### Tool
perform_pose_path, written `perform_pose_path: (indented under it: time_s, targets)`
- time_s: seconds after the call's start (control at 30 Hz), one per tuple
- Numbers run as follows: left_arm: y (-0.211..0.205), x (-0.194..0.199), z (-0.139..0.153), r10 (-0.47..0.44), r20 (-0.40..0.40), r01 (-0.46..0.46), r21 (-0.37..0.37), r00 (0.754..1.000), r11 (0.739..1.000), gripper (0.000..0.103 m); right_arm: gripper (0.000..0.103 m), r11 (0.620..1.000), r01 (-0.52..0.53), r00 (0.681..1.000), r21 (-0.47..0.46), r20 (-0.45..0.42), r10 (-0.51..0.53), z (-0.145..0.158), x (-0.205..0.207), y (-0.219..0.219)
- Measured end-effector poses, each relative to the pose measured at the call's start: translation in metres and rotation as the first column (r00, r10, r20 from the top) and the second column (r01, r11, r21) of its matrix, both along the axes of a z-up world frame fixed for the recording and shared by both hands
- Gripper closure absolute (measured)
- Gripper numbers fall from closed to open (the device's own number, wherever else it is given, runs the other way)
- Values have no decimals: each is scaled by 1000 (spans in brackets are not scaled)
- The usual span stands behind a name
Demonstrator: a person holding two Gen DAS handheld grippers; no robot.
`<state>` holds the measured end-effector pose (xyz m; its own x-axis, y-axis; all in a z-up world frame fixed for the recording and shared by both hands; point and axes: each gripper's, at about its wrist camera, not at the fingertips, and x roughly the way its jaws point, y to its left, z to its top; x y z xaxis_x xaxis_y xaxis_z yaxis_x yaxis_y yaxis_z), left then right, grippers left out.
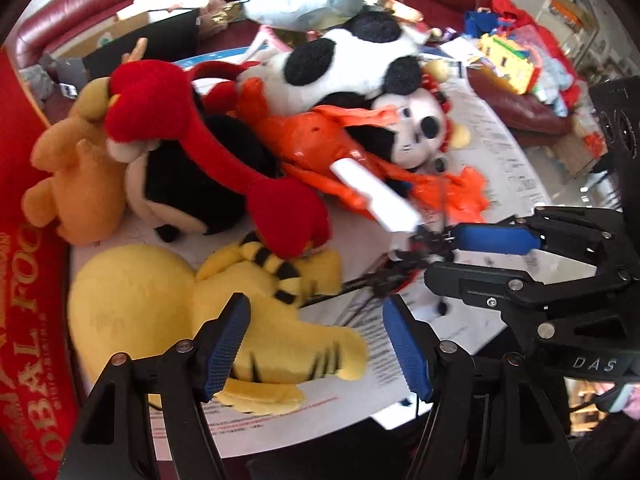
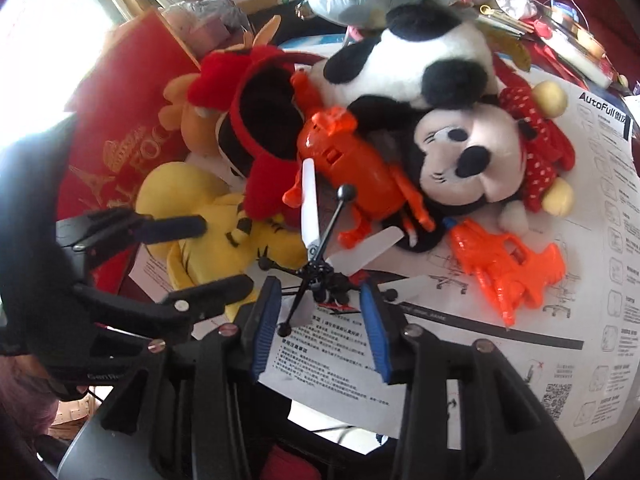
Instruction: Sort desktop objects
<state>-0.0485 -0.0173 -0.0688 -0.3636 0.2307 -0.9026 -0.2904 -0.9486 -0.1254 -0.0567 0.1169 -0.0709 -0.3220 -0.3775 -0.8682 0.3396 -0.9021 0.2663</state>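
Landmark: the small black toy helicopter with white rotor blades (image 2: pixel 320 268), lying on the printed instruction sheets (image 2: pixel 460 360) that cover your worktop.
Hidden or unclear: the helicopter's body is mostly covered by its own rotor struts and your right gripper's fingers; in the left wrist view it is blurred. You cannot make out the worktop's own surface under the paper.
Cut off: the red bag with gold lettering (image 1: pixel 24 280), far to the helicopter's left in the left wrist view, runs out of frame.
Your right gripper (image 2: pixel 320 312): jaws partly apart, one blue pad on either side of the helicopter. The pads do not press on it, so you hold nothing.
Your left gripper (image 1: pixel 316 344): jaws wide apart, empty. It hangs over the yellow plush tiger with black stripes (image 1: pixel 168 312), just left of the helicopter; the left pad overlaps the tiger, contact unclear.
Behind the helicopter: the orange plastic toy body (image 2: pixel 348 168) lies just beyond it, one white blade crossing it.
Further back: the black-and-white plush mouse head with a red spotted bow (image 2: pixel 464 160) and the black-and-white plush panda (image 2: pixel 416 52), heaped together.
Right of the helicopter: an orange plastic toy gun (image 2: pixel 508 264) lies flat on the paper, near but apart.
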Motion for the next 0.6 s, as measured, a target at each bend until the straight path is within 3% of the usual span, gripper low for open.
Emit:
perform_pose_path:
  time_s: [0.07, 0.33, 0.6]
  targets:
    - [-5, 2, 2, 3, 8, -4, 28, 1000, 1000, 34, 62, 1000, 6, 1000, -6, 21, -5, -5, -4, 1]
    - [-18, 4, 3, 37, 10, -37, 19, 999, 999, 34, 63, 1000, -9, 1000, 15, 18, 9, -12, -10, -4]
    - [-9, 7, 4, 13, 18, -12, -17, 1000, 1000, 34, 68, 991, 131, 990, 0, 43, -131, -21, -26, 42]
